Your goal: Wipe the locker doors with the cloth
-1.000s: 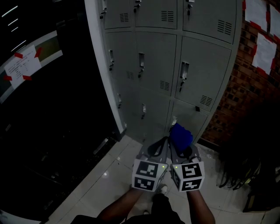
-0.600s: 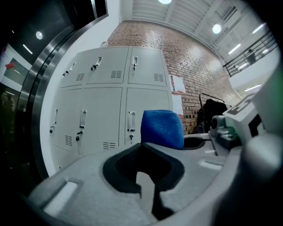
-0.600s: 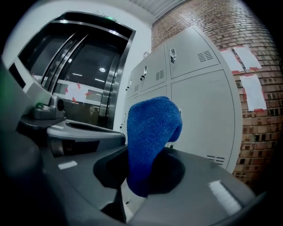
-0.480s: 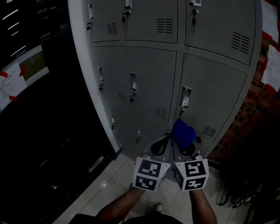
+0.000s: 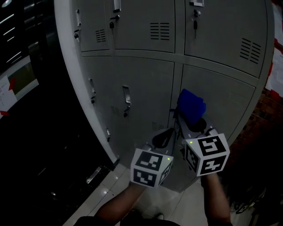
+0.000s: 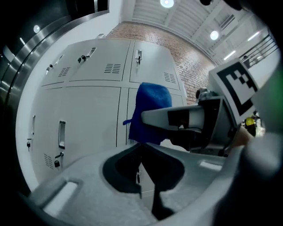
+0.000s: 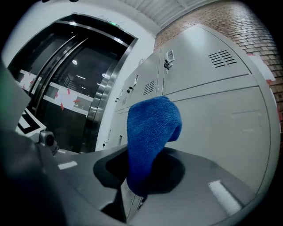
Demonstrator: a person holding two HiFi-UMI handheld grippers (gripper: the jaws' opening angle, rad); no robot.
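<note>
A bank of grey locker doors (image 5: 146,84) fills the head view, each with a handle and vent slots. My right gripper (image 5: 191,122) is shut on a blue cloth (image 5: 191,106), which it holds up close to a lower right door (image 5: 225,101). In the right gripper view the blue cloth (image 7: 148,137) sticks up from between the jaws, with the locker doors (image 7: 212,110) just behind. My left gripper (image 5: 164,137) sits lower and to the left, shut with nothing in it. The left gripper view shows the blue cloth (image 6: 150,110) and the right gripper (image 6: 190,121) ahead of it.
A dark glossy wall (image 5: 31,132) with taped papers runs along the left. A brick wall (image 5: 272,114) stands to the right of the lockers. Pale floor tiles (image 5: 106,190) show below my arms. Ceiling lights (image 6: 167,3) show in the left gripper view.
Both grippers have risen from near the floor towards the locker doors. The right gripper with the cloth has moved up more than the left. The view has tilted up along the lockers.
</note>
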